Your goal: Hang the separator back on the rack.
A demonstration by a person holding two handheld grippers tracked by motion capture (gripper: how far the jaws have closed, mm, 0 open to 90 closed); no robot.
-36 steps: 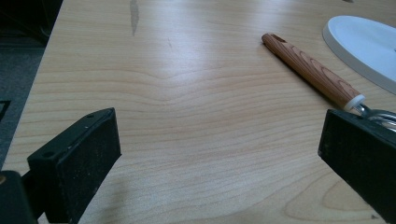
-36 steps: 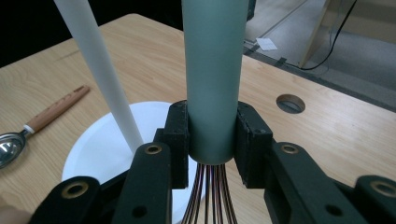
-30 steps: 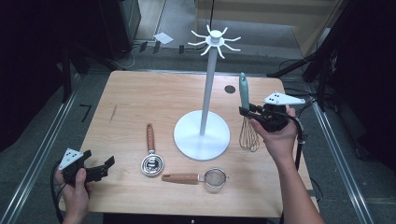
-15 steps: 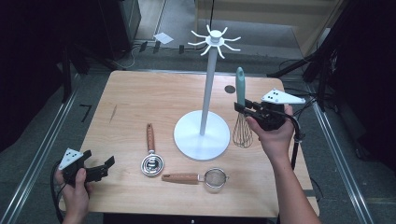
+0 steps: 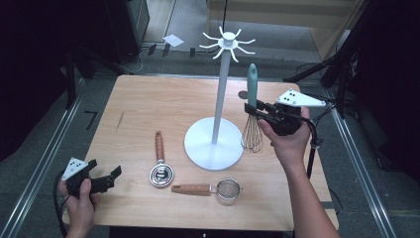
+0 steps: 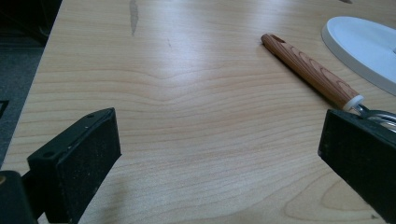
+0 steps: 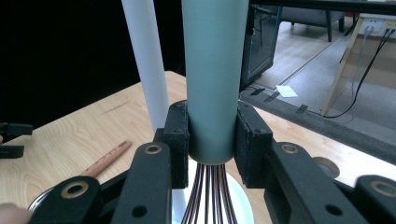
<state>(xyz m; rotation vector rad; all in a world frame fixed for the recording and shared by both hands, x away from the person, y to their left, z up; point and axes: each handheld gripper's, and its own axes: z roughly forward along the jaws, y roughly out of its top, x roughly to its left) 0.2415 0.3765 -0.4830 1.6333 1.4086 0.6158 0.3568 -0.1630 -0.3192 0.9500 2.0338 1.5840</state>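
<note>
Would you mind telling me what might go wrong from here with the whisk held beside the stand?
1. The right gripper clamps the whisk low on its smooth handle, so it might slip or tilt.
2. The stand is close; a swing could knock its pole.
3. The wires hang near the base and may snag.

Teal-handled whisk (image 5: 252, 106), white stand (image 5: 214, 144), woodgrain table (image 5: 163, 106).

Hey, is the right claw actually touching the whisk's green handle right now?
Touching. In the right gripper view the right claw has both black pads pressed flat against opposite sides of the whisk handle, with no gap, just above the wires.
</note>
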